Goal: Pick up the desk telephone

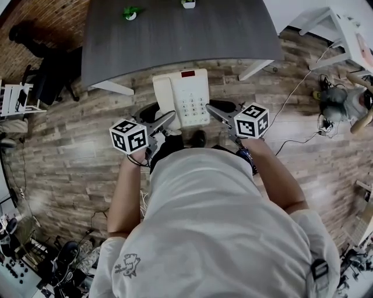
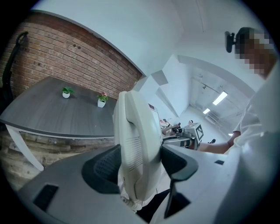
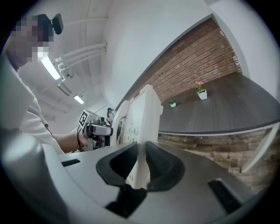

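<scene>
A white desk telephone (image 1: 183, 96) with a handset on its left side and a keypad hangs in the air in front of the person, off the grey table (image 1: 175, 35). My left gripper (image 1: 166, 121) is shut on the handset side (image 2: 136, 144), which fills the wide gap between its dark pads (image 2: 103, 168). My right gripper (image 1: 214, 112) is shut on the thin right edge of the telephone (image 3: 141, 131). A coiled cord hangs under the handset (image 2: 131, 203).
Two small potted plants (image 1: 130, 12) (image 1: 187, 3) stand at the far side of the table. Wood-look floor lies below. A white frame (image 1: 344, 29) and cables (image 1: 303, 87) lie at the right, a dark chair (image 1: 49, 73) at the left.
</scene>
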